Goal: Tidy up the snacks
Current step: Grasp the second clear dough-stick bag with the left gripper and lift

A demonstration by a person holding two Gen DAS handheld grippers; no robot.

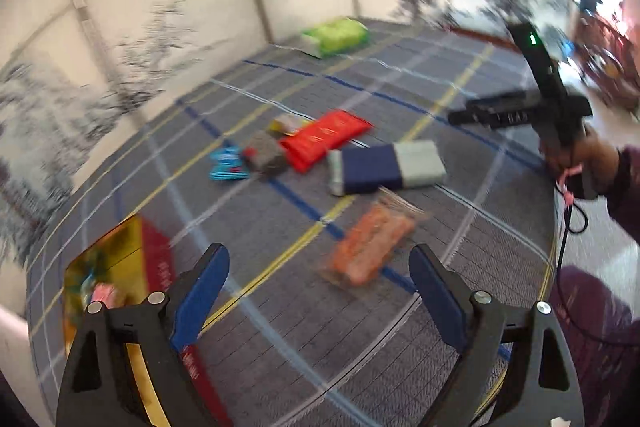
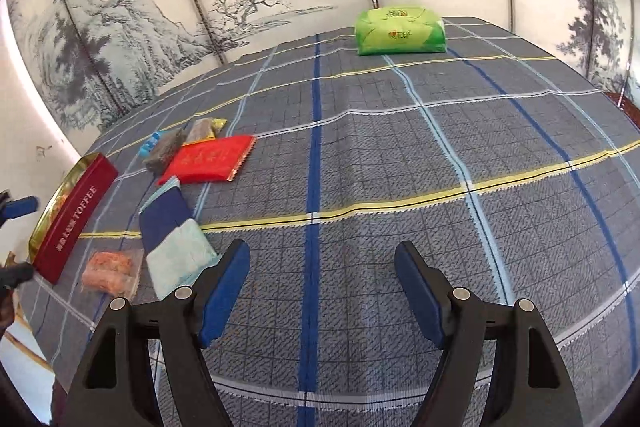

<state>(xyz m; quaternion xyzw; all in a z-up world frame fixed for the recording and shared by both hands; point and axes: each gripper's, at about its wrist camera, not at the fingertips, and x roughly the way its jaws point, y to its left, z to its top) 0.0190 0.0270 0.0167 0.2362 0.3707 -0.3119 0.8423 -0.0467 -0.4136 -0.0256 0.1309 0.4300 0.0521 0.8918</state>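
Your left gripper (image 1: 318,283) hovers with jaws spread wide and empty; just ahead of them the orange snack packet (image 1: 370,245) lies flat, its long axis slanting from near-left to far-right, and the open red toffee tin (image 1: 156,259) sits beside and under the left jaw. Your right gripper (image 2: 322,281) also gapes wide over bare plaid tablecloth (image 2: 400,155), with the navy-and-grey pouch (image 2: 172,235) just left of its left jaw, pointing away, and the green pack (image 2: 400,31) far ahead.
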